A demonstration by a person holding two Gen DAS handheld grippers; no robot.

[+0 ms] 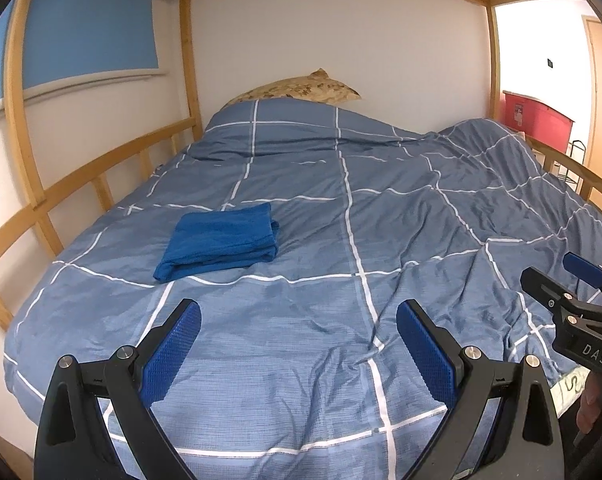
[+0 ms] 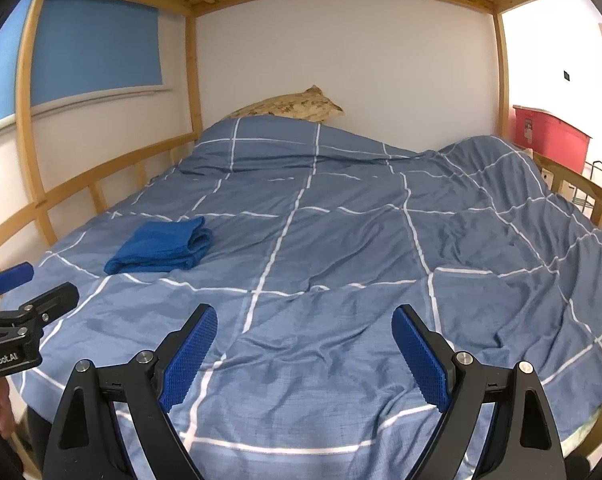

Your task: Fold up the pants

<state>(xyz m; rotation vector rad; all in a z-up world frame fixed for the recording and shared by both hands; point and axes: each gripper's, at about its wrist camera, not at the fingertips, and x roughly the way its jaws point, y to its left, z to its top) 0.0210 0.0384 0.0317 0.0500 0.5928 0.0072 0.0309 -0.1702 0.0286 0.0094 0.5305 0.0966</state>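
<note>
Blue terry pants (image 1: 220, 242), folded into a thick flat rectangle, lie left of centre on your white-lined blue checked duvet (image 1: 381, 240), long axis slanting from near-left to far-right. Your left gripper (image 1: 299, 350) and right gripper (image 2: 305, 354) hover well short of them, jaws apart, empty.

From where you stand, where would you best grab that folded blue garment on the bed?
Probably by the stacked open ends of the blue folded pants on their right side, coming in from the right over the duvet. The layers show there, so one pinch catches all; the left gripper is open and nearest.
</note>
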